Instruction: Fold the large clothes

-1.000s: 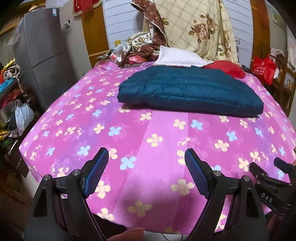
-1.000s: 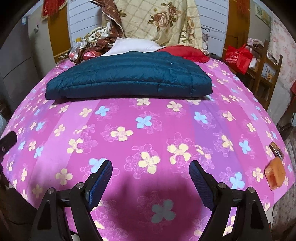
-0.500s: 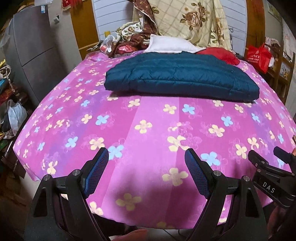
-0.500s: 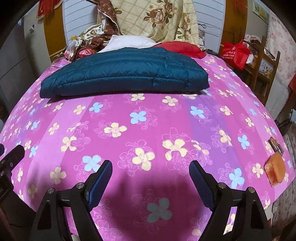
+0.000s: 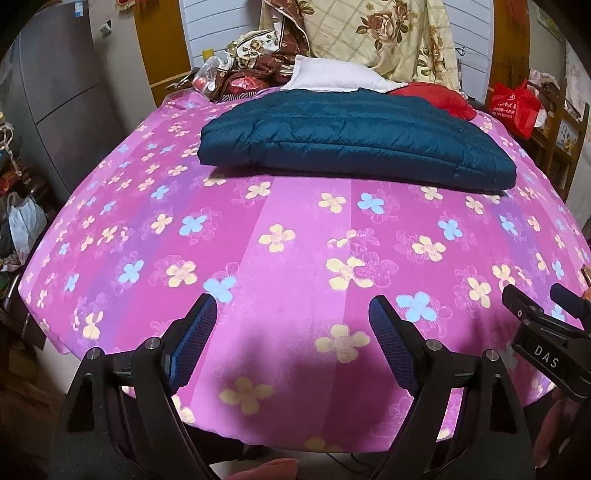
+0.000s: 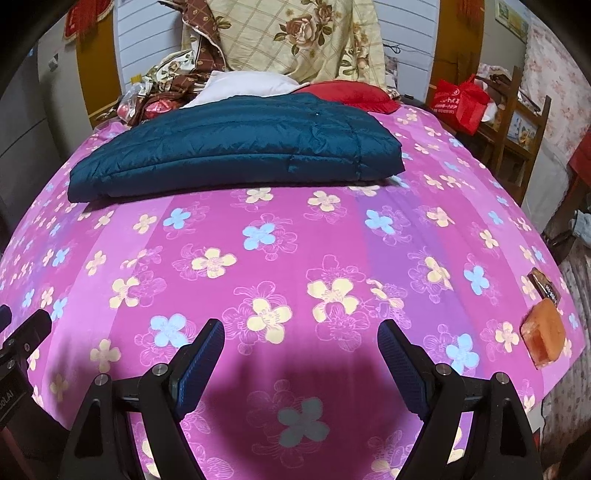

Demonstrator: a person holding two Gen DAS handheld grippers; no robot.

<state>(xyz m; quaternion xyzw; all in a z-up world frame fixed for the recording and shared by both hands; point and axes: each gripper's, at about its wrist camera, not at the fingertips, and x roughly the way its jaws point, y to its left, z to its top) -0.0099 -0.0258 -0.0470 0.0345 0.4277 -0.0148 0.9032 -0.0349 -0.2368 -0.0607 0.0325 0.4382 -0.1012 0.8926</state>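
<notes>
A dark teal quilted jacket (image 5: 354,136) lies folded in a flat rectangle on the far half of the pink flowered bed (image 5: 295,258); it also shows in the right wrist view (image 6: 236,147). My left gripper (image 5: 293,321) is open and empty over the near edge of the bed, well short of the jacket. My right gripper (image 6: 301,343) is open and empty too, over the near part of the bed. The right gripper's body shows at the right edge of the left wrist view (image 5: 546,350).
A white pillow (image 5: 332,75), a red cushion (image 5: 439,98) and a flowered quilt (image 5: 388,33) are piled behind the jacket. An orange packet (image 6: 545,332) lies at the bed's right edge. A grey cabinet (image 5: 55,92) stands left, a wooden chair (image 6: 517,122) right.
Both grippers have risen and moved forward a little over the bed, so more of the bed top shows. The jacket has not moved. Both stay open.
</notes>
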